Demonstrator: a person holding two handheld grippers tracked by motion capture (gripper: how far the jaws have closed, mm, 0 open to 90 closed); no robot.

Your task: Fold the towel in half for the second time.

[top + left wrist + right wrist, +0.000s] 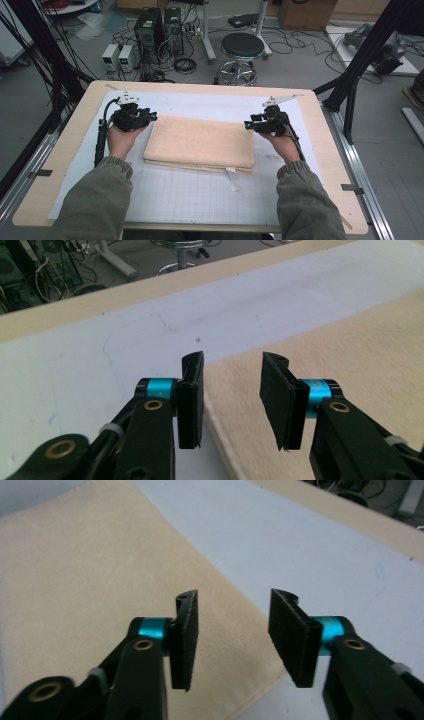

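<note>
High view shows the beige towel (200, 142) folded flat mid-frame (white tag poking out below), left gripper (151, 116) and right gripper (248, 124) flanking it, jaws spread, pinching nothing.

The folded towel (200, 144) is soft beige cloth with a matt, slightly fuzzy nap. Under the towel lies a white mat (200, 195), smooth and matt, printed with a thin grid. Around the mat, the table (65, 150) looks like pale wood, smooth and dull. The left gripper (232, 390) has black matt plastic arms, rough dark pads, shiny blue metal rings and brass-coloured rivets. The right gripper (235, 635) looks the same.
</note>
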